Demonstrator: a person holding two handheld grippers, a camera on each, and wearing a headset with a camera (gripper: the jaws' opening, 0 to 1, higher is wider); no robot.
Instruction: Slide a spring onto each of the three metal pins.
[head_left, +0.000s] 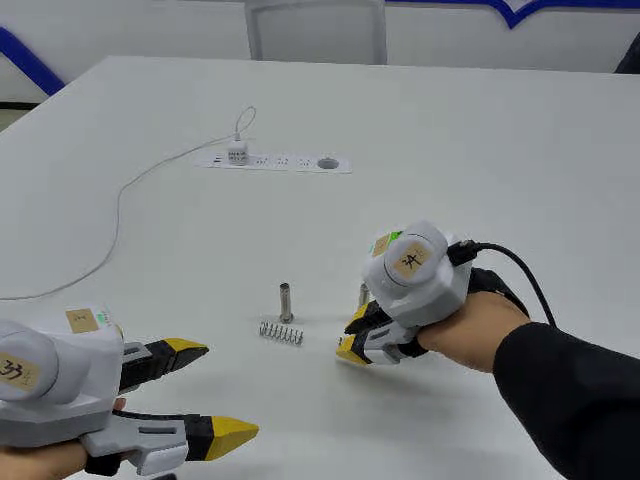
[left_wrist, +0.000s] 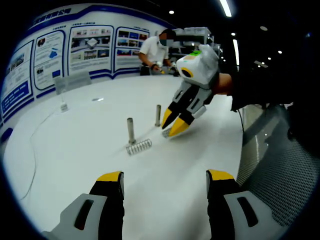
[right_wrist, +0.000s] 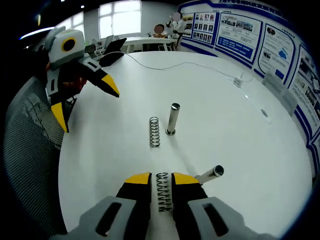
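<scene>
One metal pin (head_left: 286, 302) stands upright at the table's middle, and a loose spring (head_left: 281, 333) lies flat just in front of it. A second pin (head_left: 364, 293) pokes up behind my right gripper (head_left: 352, 338), which is shut on another spring (right_wrist: 162, 192) held lengthwise between its yellow tips. In the right gripper view that second pin (right_wrist: 212, 173) is just right of the jaws, while the first pin (right_wrist: 172, 119) and the loose spring (right_wrist: 154, 131) lie ahead. My left gripper (head_left: 212, 390) hovers open and holds nothing at the near left, pointing toward both pins (left_wrist: 131, 131).
A white power strip (head_left: 275, 161) with a plugged charger (head_left: 237, 152) and a cable (head_left: 120, 200) lies farther back on the white table (head_left: 480, 150). A chair (head_left: 315, 30) stands at the far edge. A person (left_wrist: 152, 50) works in the background.
</scene>
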